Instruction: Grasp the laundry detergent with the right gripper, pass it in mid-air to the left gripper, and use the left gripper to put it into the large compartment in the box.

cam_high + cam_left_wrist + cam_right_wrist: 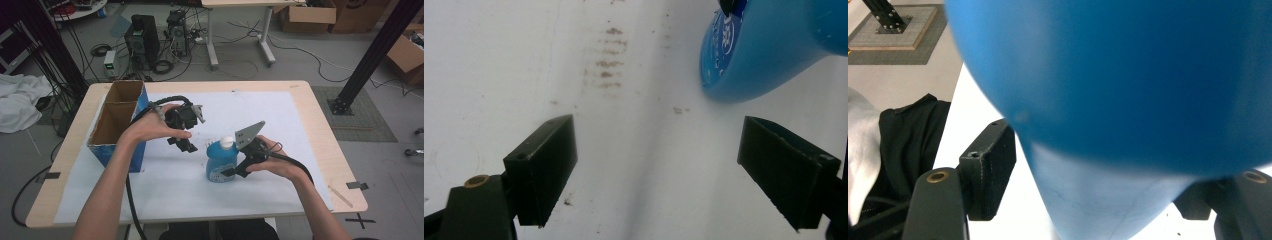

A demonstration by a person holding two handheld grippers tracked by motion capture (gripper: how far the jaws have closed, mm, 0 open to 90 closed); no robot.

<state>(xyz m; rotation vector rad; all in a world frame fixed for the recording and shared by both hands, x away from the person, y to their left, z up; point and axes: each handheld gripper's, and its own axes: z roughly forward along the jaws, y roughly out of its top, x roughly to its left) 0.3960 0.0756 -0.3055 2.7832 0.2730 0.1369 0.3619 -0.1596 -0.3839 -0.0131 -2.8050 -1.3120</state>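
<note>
While our right gripper [235,171] clasped the rounded blue plastic bottle [220,162] standing mid-table on the white sheet [165,190], our left gripper [659,170] hung released beside it; we feared its curved wall slipping out.

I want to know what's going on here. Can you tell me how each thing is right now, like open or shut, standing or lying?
Blue bottle: standing upright on the white sheet, white cap on.
Right tool: jaws on either side of the bottle's lower body; contact not clear.
Left tool: jaws wide open, nothing between them, beside the bottle.
Cardboard box: open on top, two compartments, both look empty.
</note>
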